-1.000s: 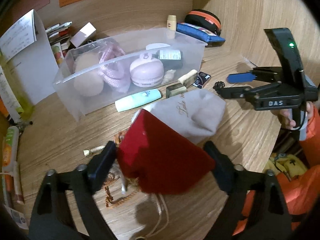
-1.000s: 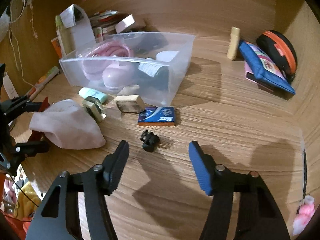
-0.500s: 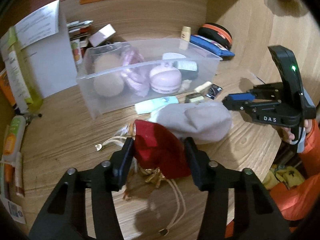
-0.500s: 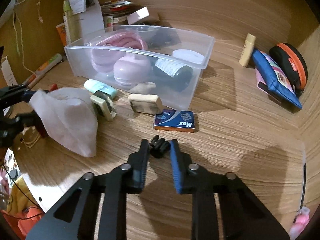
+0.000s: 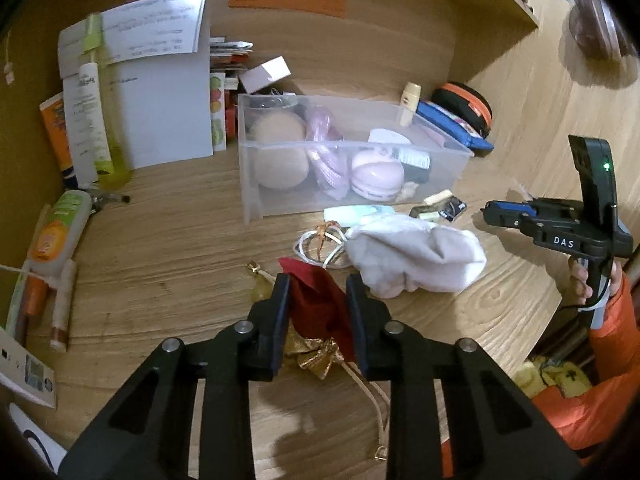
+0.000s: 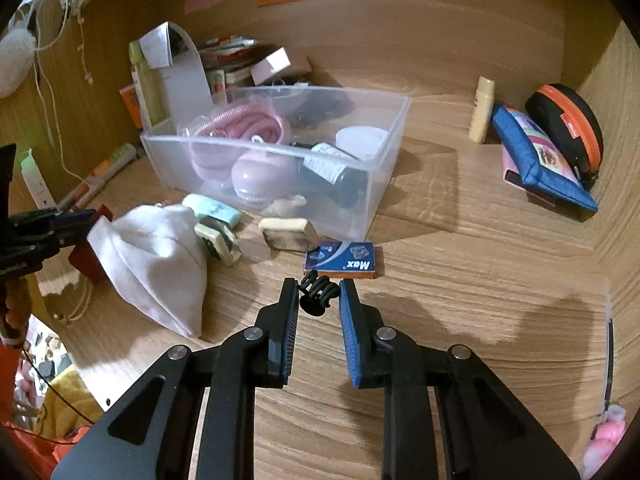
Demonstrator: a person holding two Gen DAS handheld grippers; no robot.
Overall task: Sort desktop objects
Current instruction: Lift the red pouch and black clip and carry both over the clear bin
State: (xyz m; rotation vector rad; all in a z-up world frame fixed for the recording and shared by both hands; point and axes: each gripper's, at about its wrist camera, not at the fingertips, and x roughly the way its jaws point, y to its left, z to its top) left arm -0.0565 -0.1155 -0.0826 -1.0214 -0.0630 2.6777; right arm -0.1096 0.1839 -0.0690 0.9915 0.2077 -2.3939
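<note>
My left gripper (image 5: 318, 284) is shut on a red drawstring pouch (image 5: 320, 306) with a gold trim, held above the wooden desk. My right gripper (image 6: 319, 288) is shut on a small black hair clip (image 6: 317, 291) and holds it just above the desk. A clear plastic bin (image 5: 344, 160) stands behind, holding a beige puff, pink coiled ties, a lilac round case and a dark bottle. The bin also shows in the right wrist view (image 6: 280, 152). A white cloth pouch (image 5: 412, 256) lies in front of it.
A mint tube (image 6: 212, 208), a small tin (image 6: 218, 240), an eraser (image 6: 288, 234) and a blue Max box (image 6: 342, 260) lie before the bin. Blue and black-orange cases (image 6: 540, 156) sit at the right wall. Tubes and papers (image 5: 80, 140) stand at the left.
My left gripper closed on the red pouch and lifted it back from the white pouch. My right gripper closed on the black clip and raised it slightly.
</note>
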